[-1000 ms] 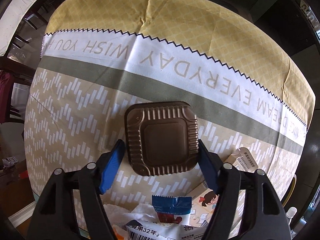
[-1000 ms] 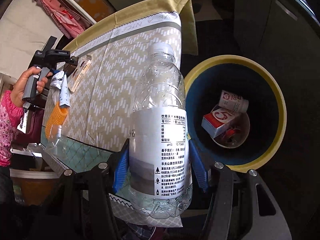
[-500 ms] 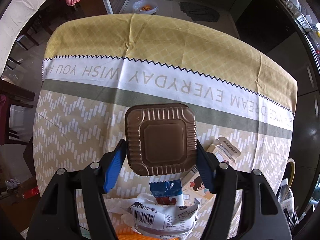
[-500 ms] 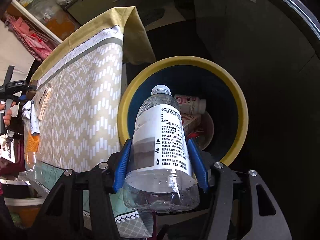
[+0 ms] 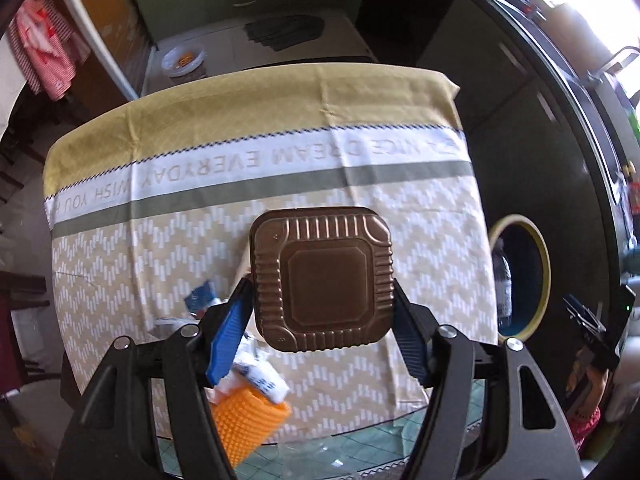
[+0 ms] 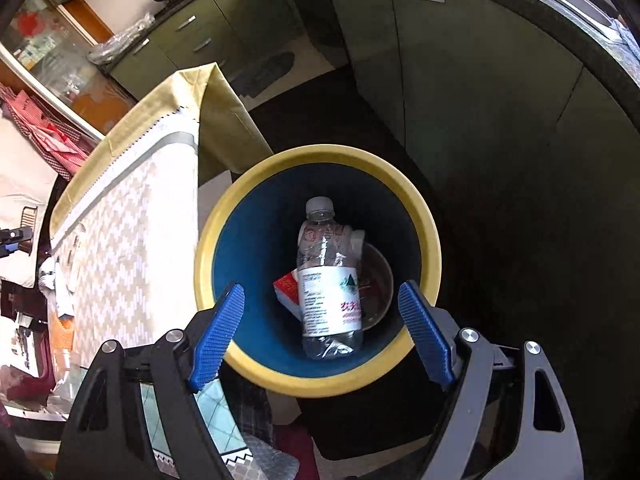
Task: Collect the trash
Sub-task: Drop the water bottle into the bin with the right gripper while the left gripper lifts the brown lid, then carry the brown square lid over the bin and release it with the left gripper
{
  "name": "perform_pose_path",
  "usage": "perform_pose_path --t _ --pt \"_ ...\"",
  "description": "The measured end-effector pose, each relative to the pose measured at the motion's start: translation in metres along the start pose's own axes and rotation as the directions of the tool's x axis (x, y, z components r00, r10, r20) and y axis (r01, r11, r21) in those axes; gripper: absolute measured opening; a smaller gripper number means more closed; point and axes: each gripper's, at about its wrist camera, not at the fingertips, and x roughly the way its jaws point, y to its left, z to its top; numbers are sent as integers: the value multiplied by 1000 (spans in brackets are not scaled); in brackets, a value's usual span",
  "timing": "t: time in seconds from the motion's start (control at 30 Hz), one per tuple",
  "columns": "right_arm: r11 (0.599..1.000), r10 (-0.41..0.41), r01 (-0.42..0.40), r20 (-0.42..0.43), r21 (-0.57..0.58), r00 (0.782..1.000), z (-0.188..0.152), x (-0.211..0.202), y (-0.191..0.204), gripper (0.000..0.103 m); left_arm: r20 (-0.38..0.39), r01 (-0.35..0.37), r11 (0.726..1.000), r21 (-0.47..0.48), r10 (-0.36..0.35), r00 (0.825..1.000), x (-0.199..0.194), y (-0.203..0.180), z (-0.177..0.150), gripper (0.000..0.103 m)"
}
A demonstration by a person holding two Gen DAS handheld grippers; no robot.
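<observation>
My left gripper [image 5: 322, 312] is shut on a brown ribbed square plastic tray [image 5: 322, 278] and holds it above the table. My right gripper [image 6: 320, 332] is open and empty, right above the yellow-rimmed blue trash bin [image 6: 430, 240]. A clear water bottle [image 6: 330, 284] lies inside the bin on a red and white carton [image 6: 286, 284] and a bowl [image 6: 378, 276]. The bin also shows in the left wrist view [image 5: 544, 272], on the floor to the right of the table.
The table carries a yellow and white patterned cloth [image 5: 168, 248]. Wrappers [image 5: 260, 372], an orange foam net [image 5: 248, 424] and a blue packet [image 5: 202, 294] lie near its front edge. Dark green cabinets [image 6: 460, 80] stand behind the bin.
My right gripper moved over the bin, opened and let go of the water bottle, which now lies in the bin. My left gripper rose and swung right with the tray.
</observation>
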Motion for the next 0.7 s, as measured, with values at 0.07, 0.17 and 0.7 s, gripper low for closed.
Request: perform_pose_path --t 0.07,0.17,0.7 --pt "999 35 -35 35 4 999 -15 -18 -2 79 -18 31 997 72 -30 999 1 -33 -5 64" --pt "998 65 -67 102 18 993 -44 -46 -12 79 -48 68 981 179 -60 997 8 -90 -13 64" --pt "973 20 -51 140 226 990 -186 -101 -96 79 -207 166 884 437 -81 975 149 -336 -17 71"
